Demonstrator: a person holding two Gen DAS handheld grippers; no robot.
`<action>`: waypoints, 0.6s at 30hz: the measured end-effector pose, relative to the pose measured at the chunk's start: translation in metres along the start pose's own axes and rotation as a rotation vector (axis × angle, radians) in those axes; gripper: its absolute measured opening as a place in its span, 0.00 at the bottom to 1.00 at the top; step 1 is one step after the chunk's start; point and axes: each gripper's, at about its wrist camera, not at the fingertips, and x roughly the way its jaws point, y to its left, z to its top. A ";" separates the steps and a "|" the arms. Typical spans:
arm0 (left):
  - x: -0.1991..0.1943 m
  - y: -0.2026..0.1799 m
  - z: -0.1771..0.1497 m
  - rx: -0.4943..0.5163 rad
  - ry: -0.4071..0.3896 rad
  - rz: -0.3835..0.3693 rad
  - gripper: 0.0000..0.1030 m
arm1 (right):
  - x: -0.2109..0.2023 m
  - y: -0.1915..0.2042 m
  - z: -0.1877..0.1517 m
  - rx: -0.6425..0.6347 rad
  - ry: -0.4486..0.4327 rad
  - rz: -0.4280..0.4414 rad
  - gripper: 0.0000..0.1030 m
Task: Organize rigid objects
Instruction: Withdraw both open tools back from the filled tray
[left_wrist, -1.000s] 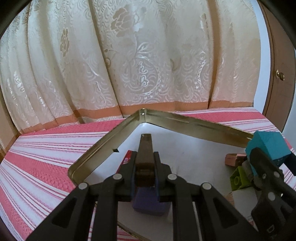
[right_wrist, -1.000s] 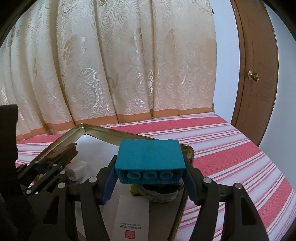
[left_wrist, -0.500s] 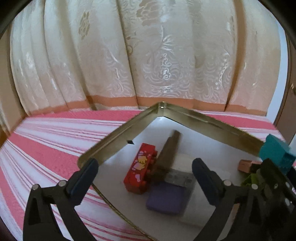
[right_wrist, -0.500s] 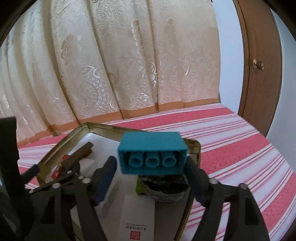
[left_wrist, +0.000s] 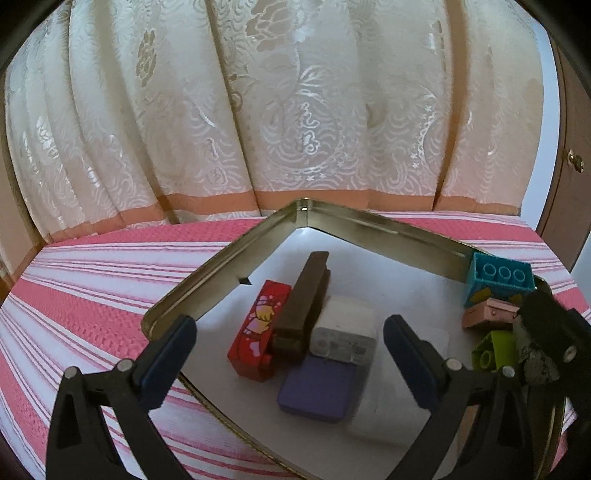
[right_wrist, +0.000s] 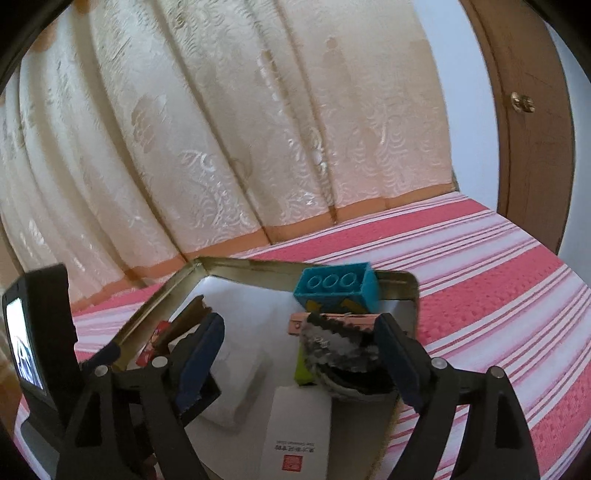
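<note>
While both tools gape empty, the teal brick (right_wrist: 338, 290) lies crosswise, sockets upward.

Hidden and cut-off parts in your two wrist views

Your right gripper (left_wrist: 546, 332) covers part of the green block (left_wrist: 493, 349); the white card (right_wrist: 295, 435) runs off the bottom edge, its print too small to read; the curtain (right_wrist: 221, 129) is blurred.

You have one tin tray (left_wrist: 207, 273) holding three toy bricks: one red (left_wrist: 258, 328), one teal (left_wrist: 498, 280), one green (left_wrist: 493, 349). You also have one brown bar (left_wrist: 303, 302), one white box (left_wrist: 345, 326), one purple block (left_wrist: 317, 387), one pink piece (left_wrist: 487, 314), one white card (right_wrist: 299, 432) and two grippers (left_wrist: 288, 354) (right_wrist: 299, 354).
</note>
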 end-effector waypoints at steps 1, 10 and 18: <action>0.000 0.000 0.000 -0.001 -0.001 -0.001 1.00 | -0.001 -0.002 0.000 0.009 -0.007 -0.002 0.83; -0.006 0.001 -0.001 -0.007 -0.028 -0.004 1.00 | -0.011 -0.004 -0.002 0.008 -0.088 -0.079 0.83; -0.021 0.005 -0.004 -0.008 -0.103 -0.001 1.00 | -0.023 0.002 -0.004 -0.044 -0.178 -0.129 0.83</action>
